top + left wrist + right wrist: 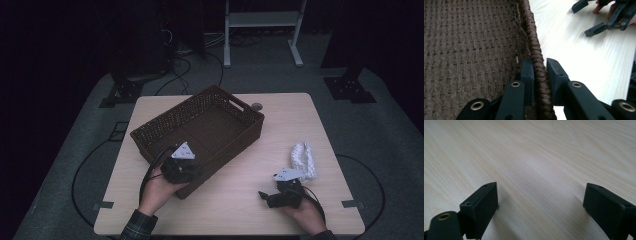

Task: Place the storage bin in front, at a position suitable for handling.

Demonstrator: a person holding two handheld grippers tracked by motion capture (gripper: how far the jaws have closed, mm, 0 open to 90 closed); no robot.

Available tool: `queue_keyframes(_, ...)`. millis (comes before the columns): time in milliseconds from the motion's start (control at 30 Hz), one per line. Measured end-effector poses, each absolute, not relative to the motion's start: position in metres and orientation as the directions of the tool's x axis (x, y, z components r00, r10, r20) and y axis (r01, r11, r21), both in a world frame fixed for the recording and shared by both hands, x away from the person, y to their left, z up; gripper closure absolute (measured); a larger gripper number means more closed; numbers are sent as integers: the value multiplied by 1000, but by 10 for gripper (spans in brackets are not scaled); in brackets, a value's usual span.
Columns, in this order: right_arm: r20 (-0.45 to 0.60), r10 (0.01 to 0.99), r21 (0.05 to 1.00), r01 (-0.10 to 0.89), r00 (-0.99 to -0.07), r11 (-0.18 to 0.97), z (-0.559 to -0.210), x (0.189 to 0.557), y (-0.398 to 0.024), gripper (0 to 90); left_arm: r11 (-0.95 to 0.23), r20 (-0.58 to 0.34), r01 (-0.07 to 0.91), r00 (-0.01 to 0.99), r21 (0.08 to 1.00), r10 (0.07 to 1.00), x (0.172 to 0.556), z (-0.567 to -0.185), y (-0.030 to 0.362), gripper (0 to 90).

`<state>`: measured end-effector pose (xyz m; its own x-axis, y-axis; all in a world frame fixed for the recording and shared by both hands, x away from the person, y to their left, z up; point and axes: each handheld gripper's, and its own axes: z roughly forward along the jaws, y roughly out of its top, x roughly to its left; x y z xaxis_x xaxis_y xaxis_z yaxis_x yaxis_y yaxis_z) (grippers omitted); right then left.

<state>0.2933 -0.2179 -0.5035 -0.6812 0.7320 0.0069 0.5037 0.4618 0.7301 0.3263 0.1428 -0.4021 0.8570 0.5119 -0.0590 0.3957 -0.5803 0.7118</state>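
Baskets: one, a dark brown woven basket (200,125), rectangular with a cut-out handle slot in its far end wall; it sits at an angle on the left half of the table.
Basket rim: a thick braided edge (537,57); the walls and floor inside show a fine, ribbed weave.
Grippers: two, both black with two jaws, each topped by a grey three-cornered plate.
Left gripper (539,75): you have it clenched on the basket's near rim, one jaw inside the wall and one outside, the pads pressing the braid between them. In the high view your left gripper (181,167) sits at the basket's near corner.
Right gripper (541,202): released, jaws spread wide over bare wood with nothing between them; your right gripper (275,196) rests low near the table's front edge, well apart from the basket.
Cloths: one white bundle (303,159), soft and lumpy, lying just beyond your right hand.
Table (280,125): one, pale wood-grain top with rounded corners.
Sleeves: one plaid cuff (136,226) on your left arm.
Writing: none readable.
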Motion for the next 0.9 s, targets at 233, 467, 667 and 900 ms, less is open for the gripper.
queue_keyframes(233,7,732,730,503,-681,462,-504,293,-218,117,-562,-69,397,854,726,515,325,-406,144,760)
queue_keyframes(467,7,729,704,521,-684,482,-499,291,-219,148,-567,-64,386,861,728,504,325,-408,144,752)
queue_keyframes(667,-4,722,765,463,-692,447,-482,285,-229,212,-588,-38,368,867,720,496,325,-411,142,724)
queue_keyframes(900,-36,751,785,446,-660,430,-461,277,-244,200,-597,-34,363,872,716,489,325,-412,141,702)
